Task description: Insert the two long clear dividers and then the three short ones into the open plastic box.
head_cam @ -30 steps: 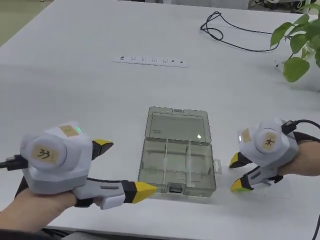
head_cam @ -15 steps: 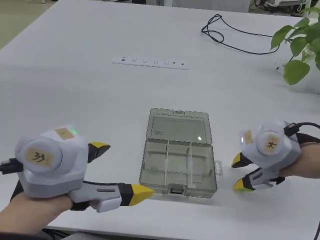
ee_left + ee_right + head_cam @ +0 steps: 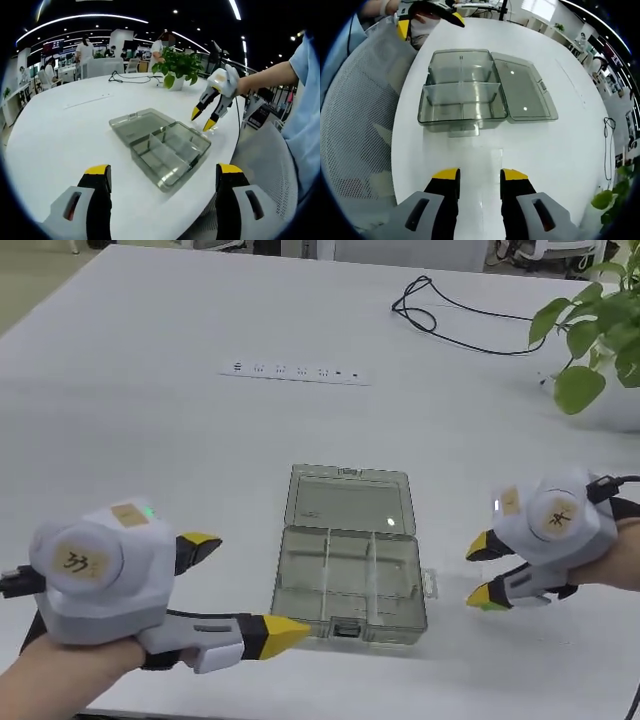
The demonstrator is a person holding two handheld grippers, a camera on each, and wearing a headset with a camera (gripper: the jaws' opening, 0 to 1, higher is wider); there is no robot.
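My left gripper (image 3: 250, 585) is spread wide and holds nothing, its lower tip near the front left corner of the box (image 3: 283, 580); my right gripper (image 3: 478, 573) is partly open, also empty, just off the box's right side. The box sits near the front edge of the table (image 3: 150, 440) with its lid (image 3: 348, 498) laid flat behind, and clear dividers already stand in it, though I cannot count them. One clear piece (image 3: 462, 131) lies flat beside the right wall. I judge it will be hard to pinch: my jaws may slide over it, or shove the light box. Since a second ago my head has shifted; the box has stayed put, and both grippers are as open as before.
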